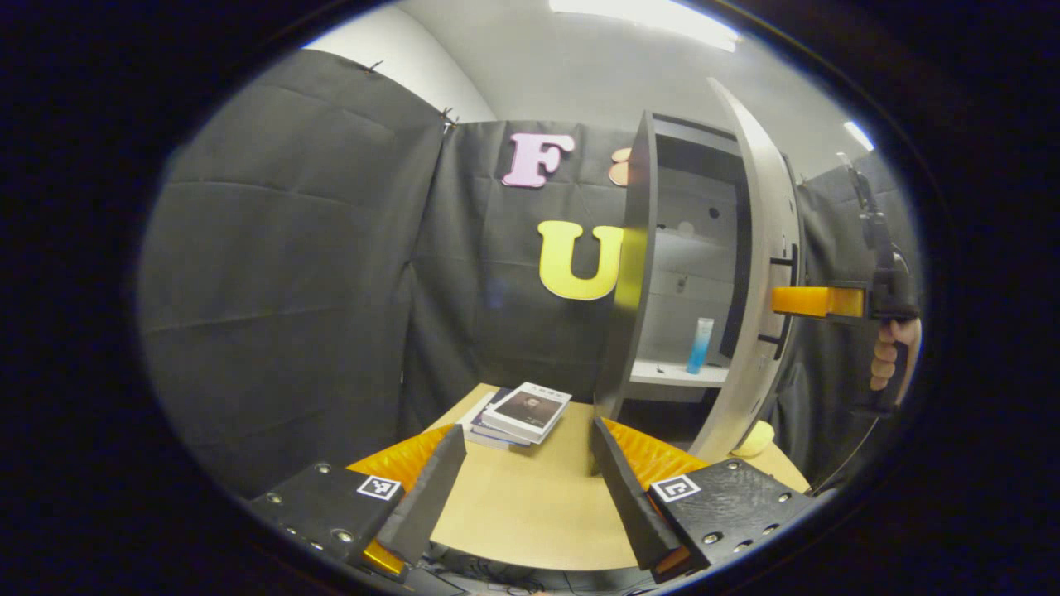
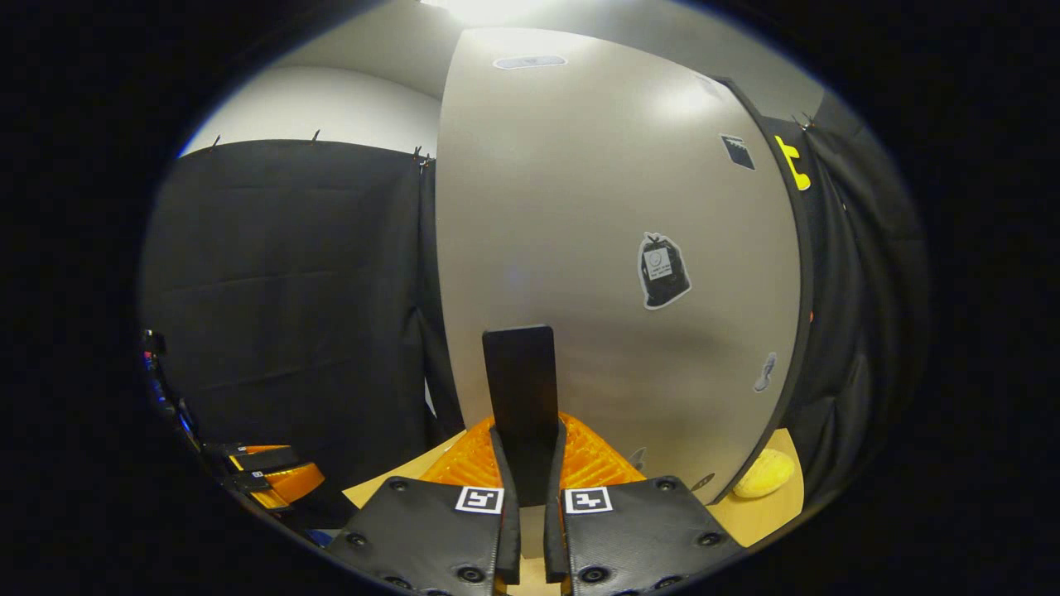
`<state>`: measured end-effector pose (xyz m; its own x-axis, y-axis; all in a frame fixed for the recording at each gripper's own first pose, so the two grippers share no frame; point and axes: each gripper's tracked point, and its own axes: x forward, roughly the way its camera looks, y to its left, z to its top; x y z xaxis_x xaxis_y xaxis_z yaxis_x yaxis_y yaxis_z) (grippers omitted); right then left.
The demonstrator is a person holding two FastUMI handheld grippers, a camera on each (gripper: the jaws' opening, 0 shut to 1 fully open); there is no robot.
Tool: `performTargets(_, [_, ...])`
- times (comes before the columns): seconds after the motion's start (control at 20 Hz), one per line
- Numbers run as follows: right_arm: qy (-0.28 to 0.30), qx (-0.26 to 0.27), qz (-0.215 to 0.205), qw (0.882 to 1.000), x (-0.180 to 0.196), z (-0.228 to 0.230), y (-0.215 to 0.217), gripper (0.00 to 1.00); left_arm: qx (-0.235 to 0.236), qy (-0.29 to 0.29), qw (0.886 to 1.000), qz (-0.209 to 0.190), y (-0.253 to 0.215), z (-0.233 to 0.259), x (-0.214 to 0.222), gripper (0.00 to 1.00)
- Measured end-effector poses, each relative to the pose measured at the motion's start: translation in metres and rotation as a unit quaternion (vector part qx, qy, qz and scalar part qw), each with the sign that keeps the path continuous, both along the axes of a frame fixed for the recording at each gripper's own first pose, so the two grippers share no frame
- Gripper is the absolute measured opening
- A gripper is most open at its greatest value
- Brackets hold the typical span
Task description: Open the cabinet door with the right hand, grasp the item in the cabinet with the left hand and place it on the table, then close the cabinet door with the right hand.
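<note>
Door-opening step was in hand, close to done by my read. Your right gripper [image 2: 530, 463] had its fingers closed on the dark handle [image 2: 520, 389] of the cabinet door [image 2: 613, 207], both fingers pressing its sides; in the left gripper view that same gripper [image 1: 816, 301] sat at the door's [image 1: 758, 273] outer face, your hand [image 1: 890, 352] behind it. The door stood swung out far enough that the cabinet [image 1: 662, 273] interior showed. The item, a slim blue bottle [image 1: 700, 345], stood upright on the lower shelf [image 1: 675, 374], near the door side of the opening and apart from the back wall. Your left gripper [image 1: 526, 488] hung over the surface [image 1: 530, 505] with fingers wide apart, holding nothing, well short of the cabinet. A stack of books [image 1: 522, 412] lay on the surface just beside the cabinet's near edge; a yellow object [image 1: 755, 439] lay by the door's foot. Next move, as I judged it: keep the door held where it was, carry the left gripper past the books into the gap between door and cabinet side, and line its fingers either side of the bottle. The gap looked narrow; clipping the door edge or tipping the bottle was the risk.
</note>
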<state>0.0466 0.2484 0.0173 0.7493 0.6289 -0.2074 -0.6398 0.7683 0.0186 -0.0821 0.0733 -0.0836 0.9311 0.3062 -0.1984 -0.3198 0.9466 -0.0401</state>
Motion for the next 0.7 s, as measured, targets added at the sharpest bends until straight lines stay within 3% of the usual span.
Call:
performTargets(0.05, [0.002, 0.000, -0.003, 1.000, -0.001, -0.001, -0.004, 0.10, 0.002, 0.001, 1.000, -0.009, -0.004, 0.000, 0.006, 0.91])
performTargets(0.25, [0.006, 0.004, -0.024, 1.000, -0.001, -0.003, -0.018, 0.13, 0.001, 0.003, 0.999, -0.049, -0.029, -0.002, 0.034, 0.91])
performTargets(0.3, [0.007, 0.006, -0.030, 1.000, -0.002, -0.002, -0.021, 0.09, -0.002, 0.004, 0.998, -0.060, -0.036, -0.003, 0.041, 0.91])
performTargets(0.4, [0.011, 0.012, -0.043, 0.999, -0.003, -0.002, -0.030, 0.13, -0.005, 0.006, 0.997, -0.082, -0.049, -0.005, 0.055, 0.91])
performTargets(0.65, [0.009, 0.015, -0.088, 0.996, -0.005, -0.002, -0.047, 0.09, -0.001, 0.011, 0.991, -0.133, -0.081, -0.009, 0.085, 0.91])
performTargets(0.7, [0.006, 0.014, -0.097, 0.995, -0.005, -0.001, -0.051, 0.12, -0.002, 0.012, 0.990, -0.142, -0.087, -0.010, 0.090, 0.91])
